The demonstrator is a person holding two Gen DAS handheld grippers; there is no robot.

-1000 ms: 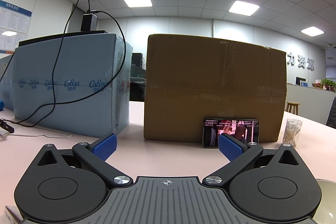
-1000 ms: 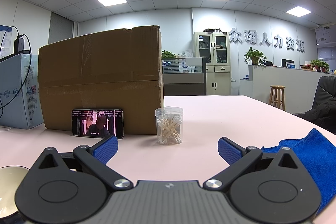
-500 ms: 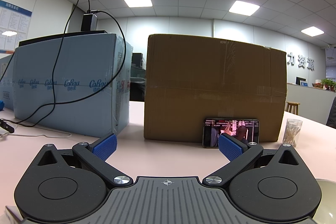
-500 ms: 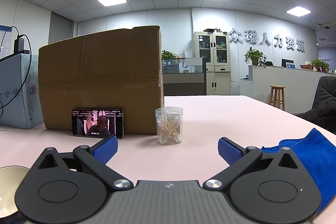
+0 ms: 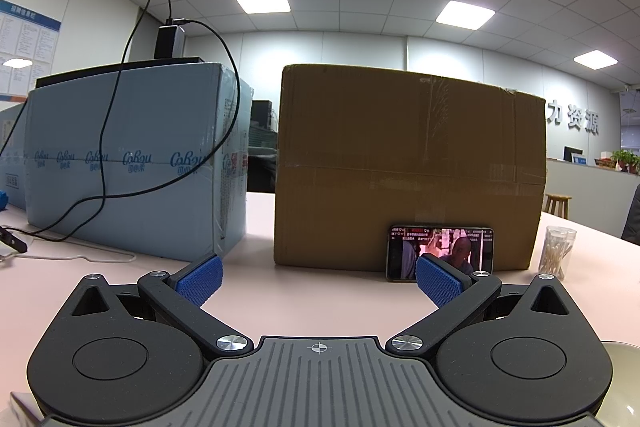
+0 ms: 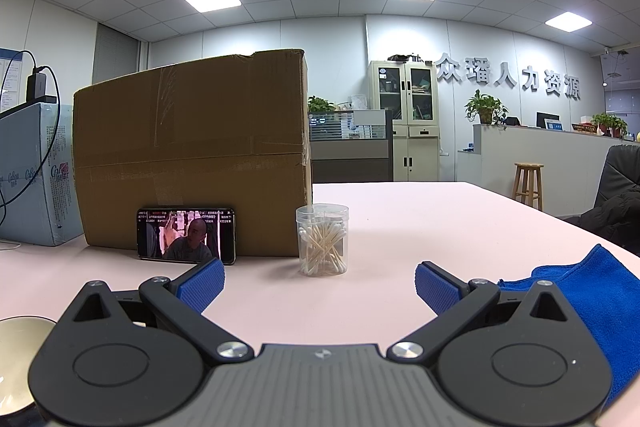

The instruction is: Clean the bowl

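A pale bowl (image 6: 16, 359) lies on the pink table at the lower left edge of the right wrist view. Part of it shows at the lower right of the left wrist view (image 5: 624, 379). A blue cloth (image 6: 592, 307) lies on the table at the right, beside my right gripper. My right gripper (image 6: 318, 281) is open and empty, low over the table. My left gripper (image 5: 318, 279) is open and empty, low over the table, left of the bowl.
A brown cardboard box (image 5: 408, 167) stands ahead with a phone (image 5: 440, 253) leaning on it. A clear jar of cotton swabs (image 6: 322, 239) stands right of the phone. A light blue box (image 5: 132, 155) with a black cable stands at the left.
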